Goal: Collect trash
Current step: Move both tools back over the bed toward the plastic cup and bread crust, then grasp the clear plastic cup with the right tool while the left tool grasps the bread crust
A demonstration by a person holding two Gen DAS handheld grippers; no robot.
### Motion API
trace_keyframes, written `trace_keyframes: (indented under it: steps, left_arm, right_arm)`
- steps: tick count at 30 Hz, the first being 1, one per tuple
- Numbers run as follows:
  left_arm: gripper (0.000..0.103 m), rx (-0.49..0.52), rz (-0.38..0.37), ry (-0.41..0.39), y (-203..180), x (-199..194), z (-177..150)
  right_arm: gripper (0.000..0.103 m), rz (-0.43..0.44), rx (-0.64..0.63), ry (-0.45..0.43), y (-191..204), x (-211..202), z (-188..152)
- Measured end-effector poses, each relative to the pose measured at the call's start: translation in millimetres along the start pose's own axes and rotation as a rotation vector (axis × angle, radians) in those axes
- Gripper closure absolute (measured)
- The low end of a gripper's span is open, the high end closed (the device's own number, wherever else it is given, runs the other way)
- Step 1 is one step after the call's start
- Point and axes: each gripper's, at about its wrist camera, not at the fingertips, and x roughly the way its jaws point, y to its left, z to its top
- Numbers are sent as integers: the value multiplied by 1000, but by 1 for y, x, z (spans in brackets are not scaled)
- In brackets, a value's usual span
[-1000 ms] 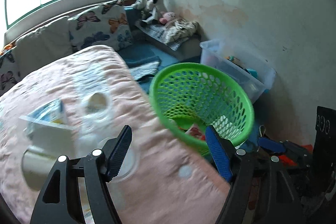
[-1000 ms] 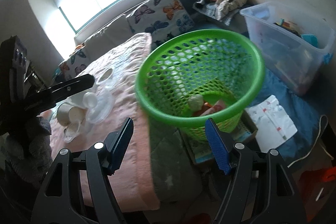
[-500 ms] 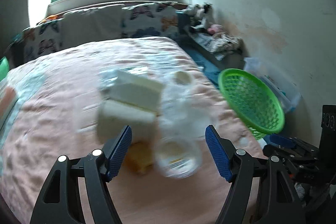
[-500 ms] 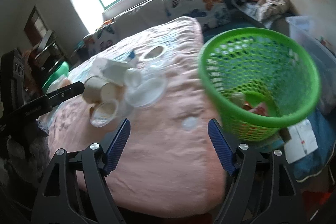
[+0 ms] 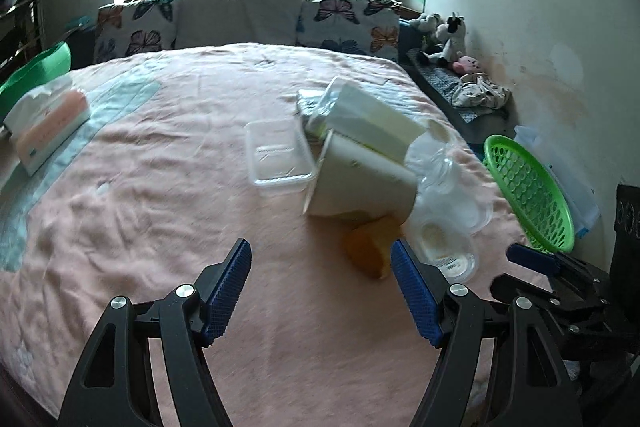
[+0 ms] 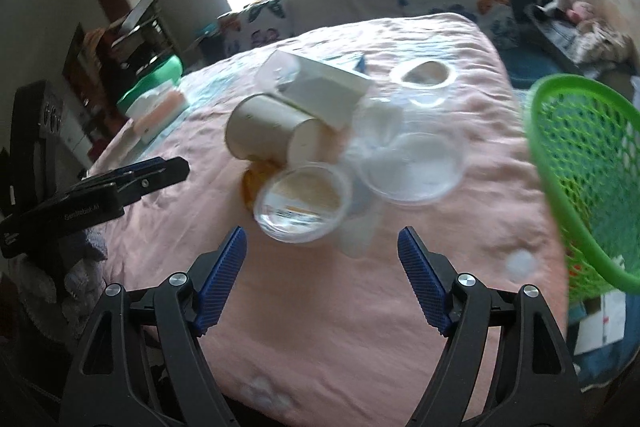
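A pile of trash lies on the pink bed: a paper cup (image 5: 360, 183) (image 6: 272, 133) on its side, a white box (image 5: 372, 123) (image 6: 324, 89), a clear plastic tub (image 5: 278, 157), a round clear container (image 6: 302, 203) (image 5: 448, 251), clear lids (image 6: 412, 167) and an orange piece (image 5: 370, 249). My left gripper (image 5: 320, 291) is open and empty, just short of the pile. My right gripper (image 6: 322, 277) is open and empty, just short of the round container. The green basket (image 6: 580, 163) (image 5: 528, 193) stands beside the bed on the right.
A tissue pack (image 5: 48, 121) lies at the bed's left. Butterfly pillows (image 5: 348, 27) line the far side under the window. Stuffed toys (image 5: 444, 39) and a clear storage bin (image 5: 576, 187) sit along the right wall. A green tub (image 5: 36, 69) is at far left.
Both grippers have swung left, away from the green basket, and now face the trash pile on the bed. Both stay open and empty.
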Motion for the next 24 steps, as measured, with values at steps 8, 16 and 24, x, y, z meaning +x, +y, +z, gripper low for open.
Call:
trace_keyframes:
  steps: [8,16,24]
  left_arm:
    - [33,-23,10,15,14,1,-9]
    - [33,-19,-1,42,13,11,-12]
    - [33,-35,-10,68,13,21,-14]
  right_arm:
    - [25,-31,-51,32,11,29,4]
    - [31,-29,-48,53,5,41,5]
    - [39,-11,-42,50,6,39,6]
